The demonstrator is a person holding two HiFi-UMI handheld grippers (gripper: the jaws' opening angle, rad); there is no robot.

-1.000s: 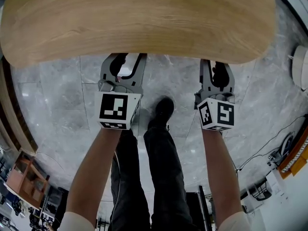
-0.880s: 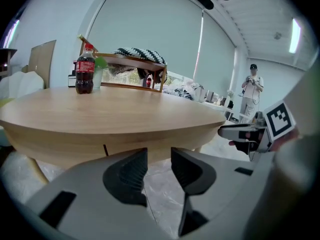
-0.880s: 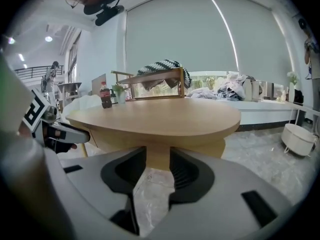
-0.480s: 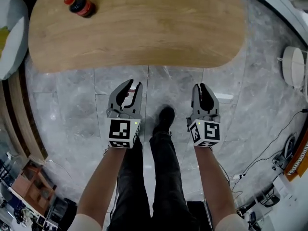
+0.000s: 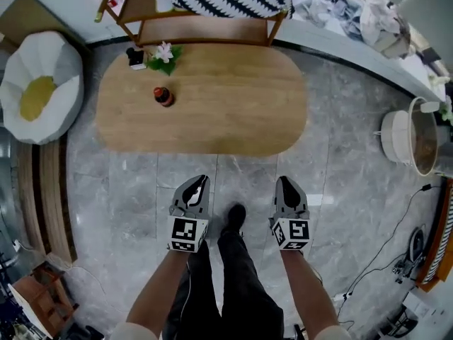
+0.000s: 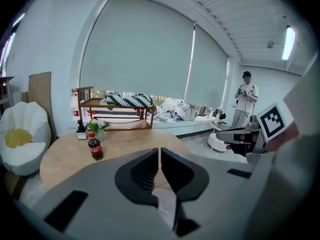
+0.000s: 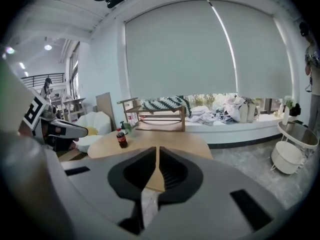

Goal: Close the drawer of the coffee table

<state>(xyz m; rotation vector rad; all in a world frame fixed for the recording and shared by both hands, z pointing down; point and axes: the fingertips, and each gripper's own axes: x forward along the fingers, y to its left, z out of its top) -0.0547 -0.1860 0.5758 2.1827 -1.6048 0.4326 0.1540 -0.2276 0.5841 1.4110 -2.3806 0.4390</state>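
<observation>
The left claw (image 5: pixel 200 183) and right claw (image 5: pixel 284 183) have just been closing. Each now has its jaws pressed together on nothing, and they sit side by side above the grey floor (image 5: pixel 127 183). Just ahead, apart from both, stands the coffee table (image 5: pixel 233 112). A cola bottle (image 5: pixel 163 95) stands upright on its tabletop. Its drawer is hidden from view.

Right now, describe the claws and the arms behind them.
The left claw and right claw are grey shells with black ribbed pads; each carries a white cube with black square markers. Both pairs of jaws have just been closing, nothing between them. Forearms bare; white sleeves at the bottom edge.
</observation>
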